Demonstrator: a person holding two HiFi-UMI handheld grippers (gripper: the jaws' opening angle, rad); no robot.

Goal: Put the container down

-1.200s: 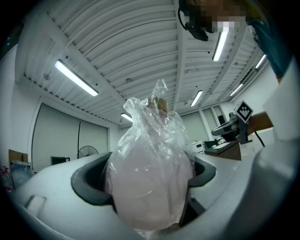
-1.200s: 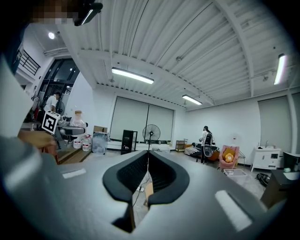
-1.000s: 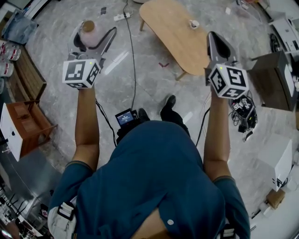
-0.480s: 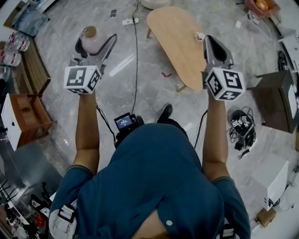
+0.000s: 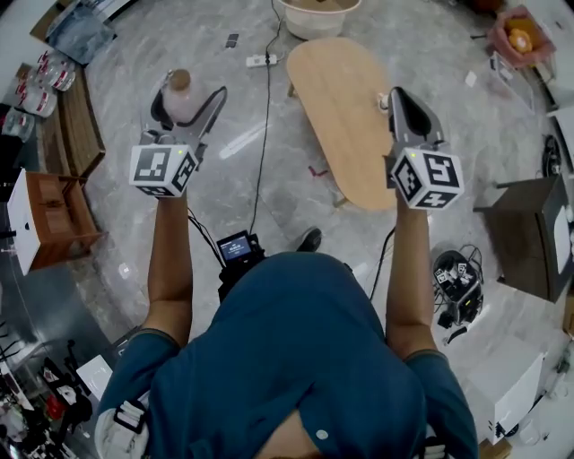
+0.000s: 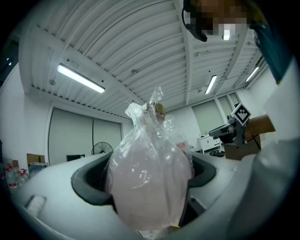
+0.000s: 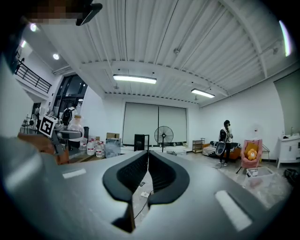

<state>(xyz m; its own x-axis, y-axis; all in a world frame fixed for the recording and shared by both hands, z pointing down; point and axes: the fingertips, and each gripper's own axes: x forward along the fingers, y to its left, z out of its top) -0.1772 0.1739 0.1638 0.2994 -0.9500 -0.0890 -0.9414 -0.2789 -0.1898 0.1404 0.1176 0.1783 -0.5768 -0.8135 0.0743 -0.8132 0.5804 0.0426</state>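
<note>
The container [image 5: 180, 97] is a pale pink jar with a tan lid, wrapped in clear plastic. My left gripper [image 5: 186, 99] is shut on it and holds it in the air above the floor, left of the wooden table [image 5: 345, 99]. In the left gripper view the container [image 6: 150, 173] fills the gap between the jaws, its plastic bunched at the top. My right gripper [image 5: 401, 100] is shut and empty, raised over the table's right edge. In the right gripper view that gripper [image 7: 148, 161] has its jaws pressed together with nothing between them.
A power strip [image 5: 261, 61] and a black cable [image 5: 263, 143] lie on the marble floor. A pale tub [image 5: 318, 14] sits beyond the table. A wooden crate [image 5: 49, 220] stands at the left, a dark cabinet [image 5: 529, 235] at the right. A person [image 7: 224, 142] stands far off.
The head view has shifted forward, so the table now lies nearer the middle and the tub has come into view. Both grippers keep their hold and pose, the container still gripped.
</note>
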